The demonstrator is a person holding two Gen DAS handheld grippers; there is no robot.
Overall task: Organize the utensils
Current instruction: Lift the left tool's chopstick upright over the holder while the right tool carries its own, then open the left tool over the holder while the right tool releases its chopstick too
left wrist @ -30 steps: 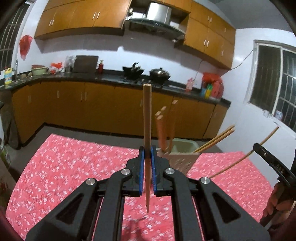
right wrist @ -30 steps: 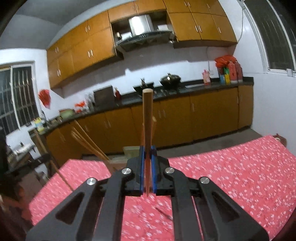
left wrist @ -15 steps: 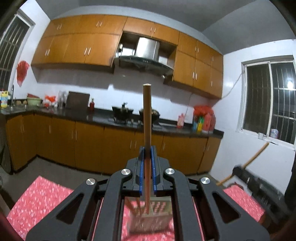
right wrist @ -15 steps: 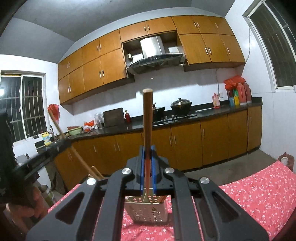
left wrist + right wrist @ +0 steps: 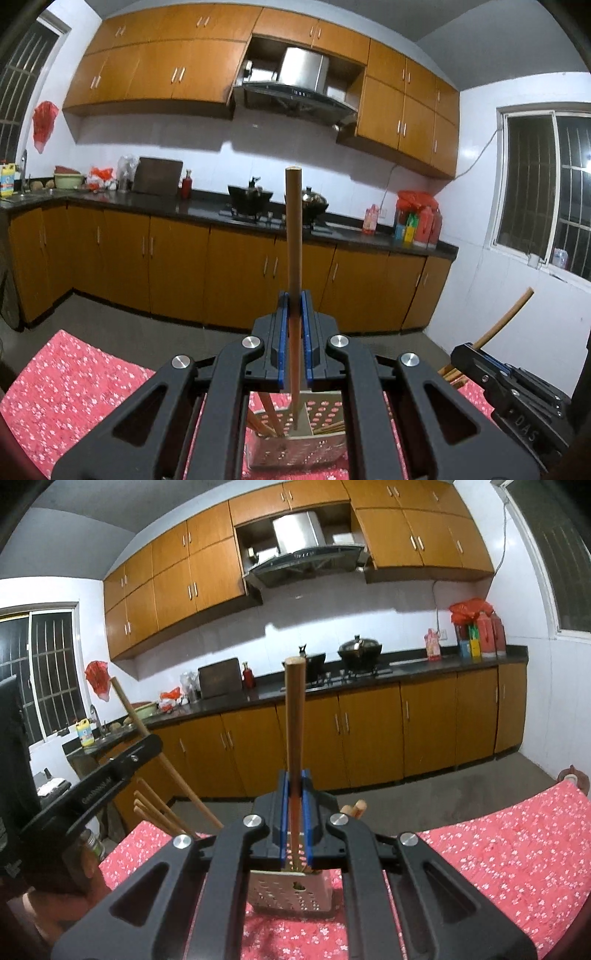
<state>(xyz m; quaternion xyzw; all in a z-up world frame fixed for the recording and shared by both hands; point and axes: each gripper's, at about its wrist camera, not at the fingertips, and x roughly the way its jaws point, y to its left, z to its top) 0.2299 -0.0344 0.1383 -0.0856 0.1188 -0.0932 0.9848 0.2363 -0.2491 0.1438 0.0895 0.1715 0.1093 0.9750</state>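
My left gripper [image 5: 294, 314] is shut on a wooden chopstick [image 5: 293, 236] held upright, its lower tip inside the perforated utensil holder [image 5: 295, 448] right below. My right gripper [image 5: 294, 794] is shut on another wooden chopstick [image 5: 294, 720], also upright, with its tip in the same holder [image 5: 291, 895]. Several chopsticks [image 5: 267, 415] lean inside the holder. The right gripper shows at the lower right of the left wrist view [image 5: 506, 384], and the left gripper at the left of the right wrist view [image 5: 92, 786]. The two grippers stand on opposite sides of the holder.
The holder stands on a table with a red flowered cloth [image 5: 498, 849], also in the left wrist view [image 5: 74, 384]. Behind it are wooden kitchen cabinets [image 5: 177, 266], a dark counter with pots [image 5: 251, 195] and a range hood [image 5: 295, 92].
Both grippers have tilted up and come in over the holder, and both chopstick tips have gone down into it. The holder has moved from ahead to directly beneath the jaws.
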